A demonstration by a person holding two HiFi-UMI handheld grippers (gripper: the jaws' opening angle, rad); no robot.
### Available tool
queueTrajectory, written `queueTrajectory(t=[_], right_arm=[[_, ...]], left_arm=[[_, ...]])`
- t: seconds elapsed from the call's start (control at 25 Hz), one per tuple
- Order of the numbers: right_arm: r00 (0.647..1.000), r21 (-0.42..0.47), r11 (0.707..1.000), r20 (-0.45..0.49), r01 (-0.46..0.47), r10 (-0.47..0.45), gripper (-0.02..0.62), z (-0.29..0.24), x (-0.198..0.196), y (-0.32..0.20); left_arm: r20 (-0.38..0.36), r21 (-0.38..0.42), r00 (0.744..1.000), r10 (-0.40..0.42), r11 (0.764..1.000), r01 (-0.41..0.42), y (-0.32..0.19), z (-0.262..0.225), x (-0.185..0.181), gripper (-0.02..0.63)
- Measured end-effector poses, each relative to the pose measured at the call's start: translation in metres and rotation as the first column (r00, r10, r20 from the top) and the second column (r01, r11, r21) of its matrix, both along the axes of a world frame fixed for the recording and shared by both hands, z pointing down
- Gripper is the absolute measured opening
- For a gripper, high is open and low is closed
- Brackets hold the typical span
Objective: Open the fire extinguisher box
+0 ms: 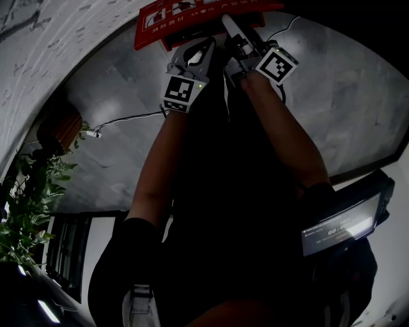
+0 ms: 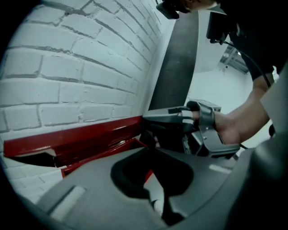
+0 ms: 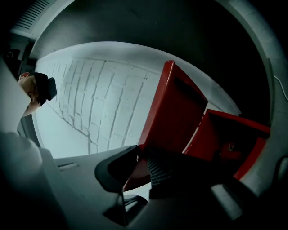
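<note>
The red fire extinguisher box (image 1: 192, 16) hangs on a white brick wall (image 2: 67, 67), at the top of the head view. Its door (image 3: 173, 112) stands swung outward, and the dark inside (image 3: 229, 143) shows beside it. My right gripper (image 3: 144, 164) holds the door's lower edge between its jaws, the ribbed pad (image 3: 157, 173) pressed against the red metal. My left gripper (image 1: 206, 45) is just left of the right gripper (image 1: 238, 32). Its jaws look shut with nothing in them, their tips close to the red door edge (image 2: 90, 139).
A potted green plant (image 1: 29, 204) stands on the floor at the left. A white cable (image 1: 128, 118) runs across the grey floor. The person's arms and dark clothing (image 1: 223, 223) fill the middle of the head view. A lit screen (image 1: 339, 227) hangs at the right.
</note>
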State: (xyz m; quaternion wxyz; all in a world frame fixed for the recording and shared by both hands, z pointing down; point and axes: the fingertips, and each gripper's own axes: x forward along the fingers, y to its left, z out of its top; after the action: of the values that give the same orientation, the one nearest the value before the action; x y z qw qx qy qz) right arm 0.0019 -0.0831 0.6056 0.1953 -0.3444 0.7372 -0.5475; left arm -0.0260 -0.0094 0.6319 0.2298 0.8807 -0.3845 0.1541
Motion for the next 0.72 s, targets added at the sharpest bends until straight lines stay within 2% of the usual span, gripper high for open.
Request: queueTrajectory(t=[0.16, 0.44, 0.72], right_arm=[[1.000, 0.041, 0.999, 0.027, -0.012, 0.011, 0.061, -0.013, -0.008, -0.026], [0.998, 0.060, 0.998, 0.060, -0.024, 0.020, 0.052, -0.022, -0.014, -0.056], [0.997, 0.079, 0.997, 0.072, -0.019, 0.013, 0.051, -0.022, -0.020, -0.068]], left_arm=[[0.001, 0.015, 1.000, 0.006, 1.000, -0.006, -0.008, -0.005, -0.003, 0.000], [0.001, 0.033, 1.000, -0.004, 0.999, 0.004, -0.018, -0.013, -0.009, 0.000], [0.011, 0.065, 0.999, -0.050, 0.997, 0.049, -0.043, -0.011, -0.029, 0.000]])
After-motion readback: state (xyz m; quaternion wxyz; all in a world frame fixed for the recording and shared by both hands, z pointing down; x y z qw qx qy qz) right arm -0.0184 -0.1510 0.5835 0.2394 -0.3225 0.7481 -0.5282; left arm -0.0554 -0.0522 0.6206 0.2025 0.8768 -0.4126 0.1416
